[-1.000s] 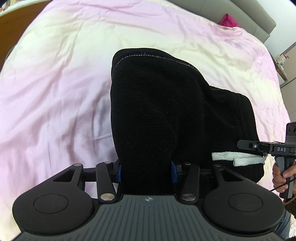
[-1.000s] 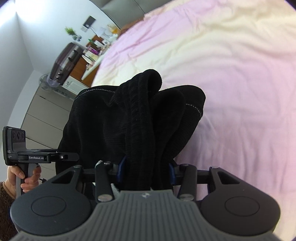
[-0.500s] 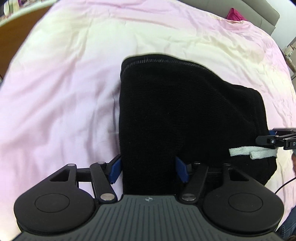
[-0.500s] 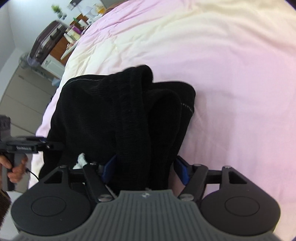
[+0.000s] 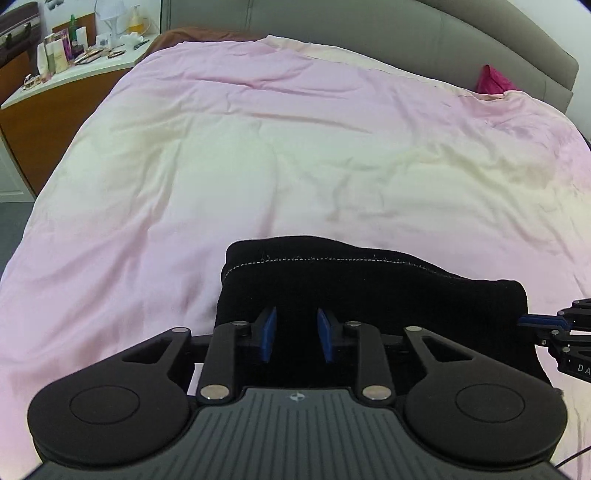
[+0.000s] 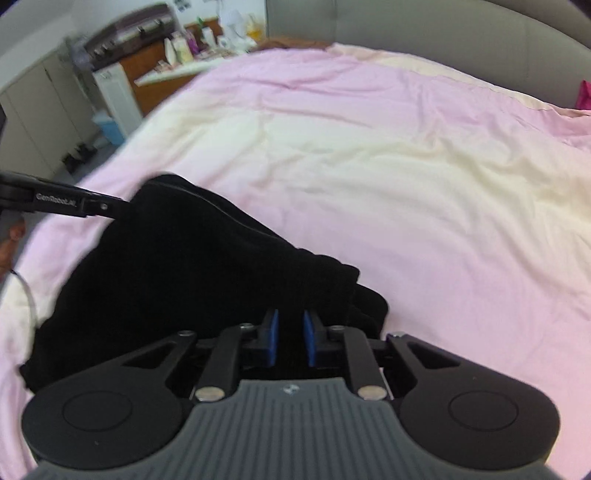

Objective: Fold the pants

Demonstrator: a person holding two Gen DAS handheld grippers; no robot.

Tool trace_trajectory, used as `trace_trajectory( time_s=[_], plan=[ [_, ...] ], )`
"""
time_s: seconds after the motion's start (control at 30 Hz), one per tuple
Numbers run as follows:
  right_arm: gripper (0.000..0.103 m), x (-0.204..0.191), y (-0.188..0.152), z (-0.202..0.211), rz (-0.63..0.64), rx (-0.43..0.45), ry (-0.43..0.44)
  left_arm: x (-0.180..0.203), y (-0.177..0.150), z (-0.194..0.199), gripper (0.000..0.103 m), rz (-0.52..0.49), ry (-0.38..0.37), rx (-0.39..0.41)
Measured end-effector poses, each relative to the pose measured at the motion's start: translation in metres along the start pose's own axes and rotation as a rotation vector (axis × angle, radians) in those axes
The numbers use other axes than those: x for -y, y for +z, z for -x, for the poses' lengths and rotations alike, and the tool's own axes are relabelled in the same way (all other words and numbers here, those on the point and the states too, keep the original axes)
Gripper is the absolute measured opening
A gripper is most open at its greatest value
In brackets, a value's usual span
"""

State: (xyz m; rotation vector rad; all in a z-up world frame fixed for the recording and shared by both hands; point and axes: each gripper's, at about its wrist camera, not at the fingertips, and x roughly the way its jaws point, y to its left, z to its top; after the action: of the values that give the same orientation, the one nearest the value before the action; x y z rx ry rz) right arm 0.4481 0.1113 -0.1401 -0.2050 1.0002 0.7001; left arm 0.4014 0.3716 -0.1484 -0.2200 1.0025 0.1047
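The black knit pants [image 5: 373, 291] lie folded in a compact bundle on the pink bed cover [image 5: 258, 166], at the near edge. My left gripper [image 5: 294, 338] hovers just over the bundle's near left part, its blue pads [image 5: 267, 332] apart with nothing between them. My right gripper [image 6: 290, 341] sits at the bundle's near right corner [image 6: 207, 280], pads a small gap apart and empty. The right gripper shows at the right edge of the left wrist view [image 5: 557, 328]; the left gripper shows at the left of the right wrist view [image 6: 66, 201].
A grey headboard [image 5: 406, 33] runs along the far side of the bed. A magenta cushion [image 5: 493, 79] lies at the far right corner. A wooden bedside cabinet [image 5: 55, 85] with several bottles stands at the far left.
Both grippers let go of the pants and drew back and tilted up. The pants dropped from hanging in the pads to lying flat in a folded bundle on the bed.
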Motion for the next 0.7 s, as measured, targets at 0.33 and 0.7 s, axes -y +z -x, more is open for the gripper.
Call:
trace_trajectory(
  time_s=[0.33,0.7],
  plan=[
    [0.0,0.012,0.006,-0.036,-0.016,-0.028,-0.059,0.008,0.015,-0.005,0.034,-0.006,0.103,-0.015],
    [0.007,-0.029,-0.097,0.043,-0.026,0.074,0.014,0.017,-0.134,0.119,0.039,-0.261,0.155,0.049]
  ],
)
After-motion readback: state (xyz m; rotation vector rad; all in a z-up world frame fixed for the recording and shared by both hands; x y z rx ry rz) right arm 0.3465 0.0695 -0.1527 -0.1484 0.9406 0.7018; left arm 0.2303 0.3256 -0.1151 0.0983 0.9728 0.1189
